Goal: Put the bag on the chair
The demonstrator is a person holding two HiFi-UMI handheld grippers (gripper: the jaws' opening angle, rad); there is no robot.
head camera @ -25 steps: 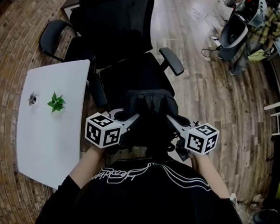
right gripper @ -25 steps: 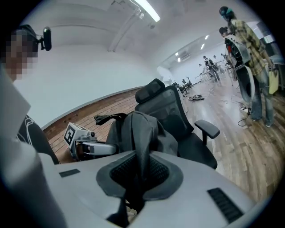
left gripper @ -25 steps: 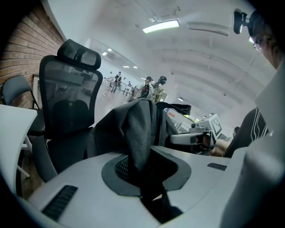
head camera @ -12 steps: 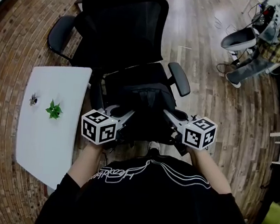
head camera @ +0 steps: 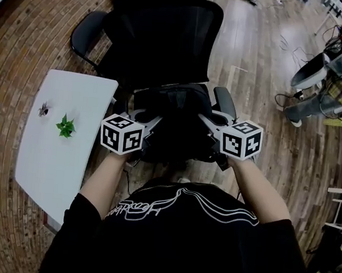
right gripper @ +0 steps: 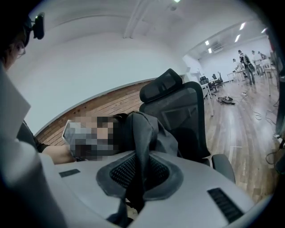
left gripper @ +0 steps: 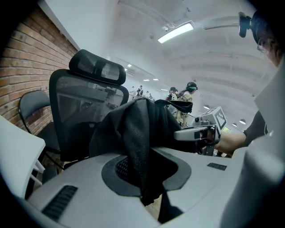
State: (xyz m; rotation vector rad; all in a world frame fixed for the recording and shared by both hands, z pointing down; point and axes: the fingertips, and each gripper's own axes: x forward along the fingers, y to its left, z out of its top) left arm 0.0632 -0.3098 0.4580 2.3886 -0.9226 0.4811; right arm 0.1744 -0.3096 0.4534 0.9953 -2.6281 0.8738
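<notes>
A black bag [head camera: 172,103] hangs between my two grippers, over the seat of a black office chair [head camera: 161,38]. Whether it touches the seat I cannot tell. My left gripper [head camera: 149,118] is shut on a fold of the bag's fabric [left gripper: 141,133], which runs down between its jaws. My right gripper [head camera: 206,121] is shut on a grey strap of the bag [right gripper: 141,147]. The chair's mesh back and headrest [left gripper: 95,71] rise just behind the bag. In the right gripper view the chair [right gripper: 178,104] stands behind the bag too. The seat is mostly hidden under the bag.
A white table [head camera: 57,159] stands at the left, close to the chair, with a small green plant [head camera: 65,126] on it. A second dark chair [head camera: 88,31] is at the back left. A person [head camera: 333,93] and cables are at the far right on the wooden floor.
Both grippers have carried the bag forward, from in front of the chair to over its seat between the armrests. The chair now lies closer in the head view.
</notes>
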